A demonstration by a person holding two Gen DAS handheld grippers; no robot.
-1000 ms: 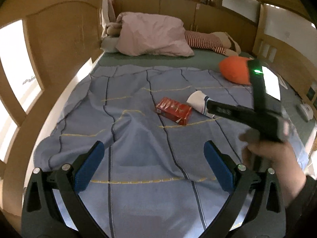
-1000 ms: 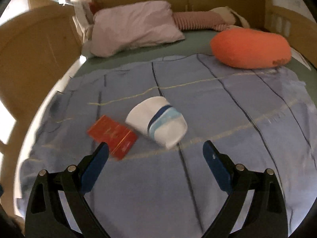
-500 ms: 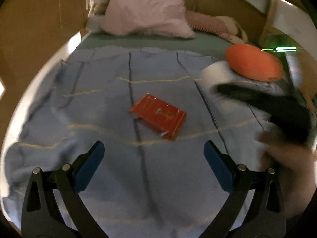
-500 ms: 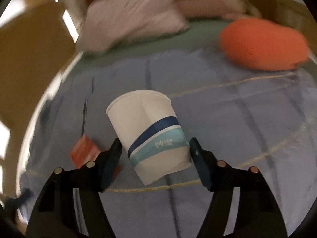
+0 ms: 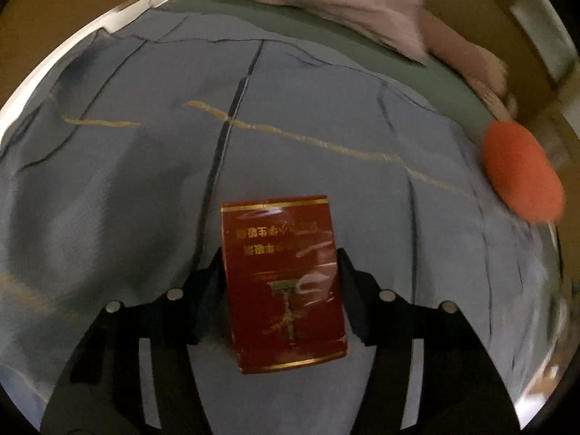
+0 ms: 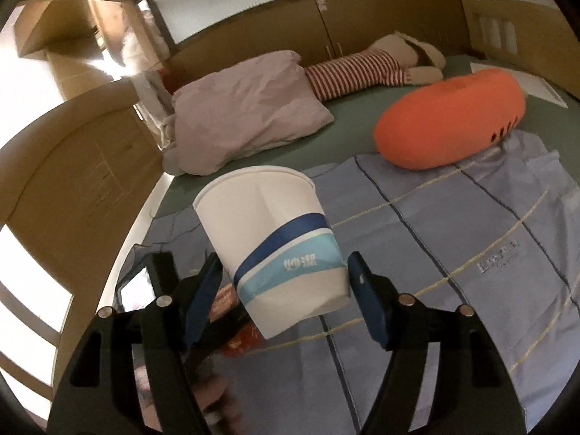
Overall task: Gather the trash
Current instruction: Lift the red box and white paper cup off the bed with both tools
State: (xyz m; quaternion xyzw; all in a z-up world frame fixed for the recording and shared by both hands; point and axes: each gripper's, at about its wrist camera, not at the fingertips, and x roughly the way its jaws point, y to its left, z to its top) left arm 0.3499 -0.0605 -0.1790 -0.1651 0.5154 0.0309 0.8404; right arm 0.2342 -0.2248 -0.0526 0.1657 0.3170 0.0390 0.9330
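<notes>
Meanwhile our left gripper (image 5: 281,282) closes around the red box (image 5: 284,282), seemingly touching; our right gripper (image 6: 286,282) clamps the paper cup (image 6: 275,250), lower centre, which might crumple.

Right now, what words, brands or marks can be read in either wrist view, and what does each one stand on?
"妙潔": white characters on the light blue band of the white paper cup.
"Hermes"-like grey embroidery on the blue checked bedspread: too blurred to confirm; the smaller line under it is unreadable.
Two rows of gold characters on the red gold-trimmed box: upside down and blurred, unreadable; a gold emblem sits below them.
</notes>
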